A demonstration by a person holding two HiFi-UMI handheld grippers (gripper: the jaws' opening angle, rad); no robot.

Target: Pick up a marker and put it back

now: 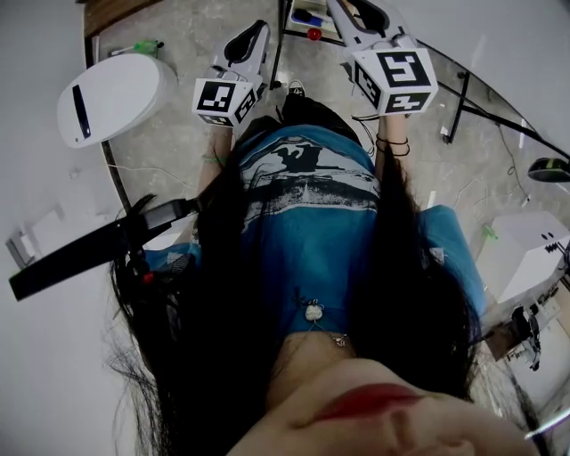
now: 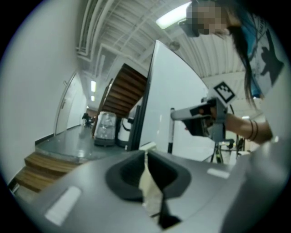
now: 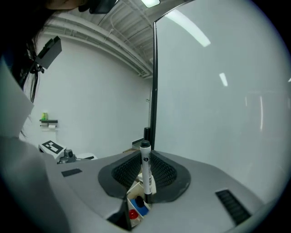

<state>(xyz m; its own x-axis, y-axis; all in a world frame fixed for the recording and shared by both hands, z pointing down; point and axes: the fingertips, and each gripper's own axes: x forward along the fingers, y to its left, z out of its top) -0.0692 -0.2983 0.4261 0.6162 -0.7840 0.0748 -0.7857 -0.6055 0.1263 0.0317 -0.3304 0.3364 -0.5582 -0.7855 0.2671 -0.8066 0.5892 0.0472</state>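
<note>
A white marker [image 3: 145,170] with a black cap stands upright between the pads of my right gripper [image 3: 144,179], which is shut on it. Just below it lies a small tray [image 3: 136,210] with a red-capped and a blue-capped marker in it. In the left gripper view the marker [image 2: 171,134] hangs below the right gripper [image 2: 179,113], in front of the whiteboard [image 2: 177,91]. My left gripper [image 2: 146,157] is shut with its tips touching and nothing between them. The head view shows both grippers raised side by side, left gripper [image 1: 256,34] and right gripper [image 1: 343,11].
The whiteboard [image 3: 218,113] with its black frame edge [image 3: 154,82] rises right behind the marker. A round white table [image 1: 111,93] stands at the left, and a white box [image 1: 525,254] at the right. Wooden stairs [image 2: 129,93] lie beyond the board.
</note>
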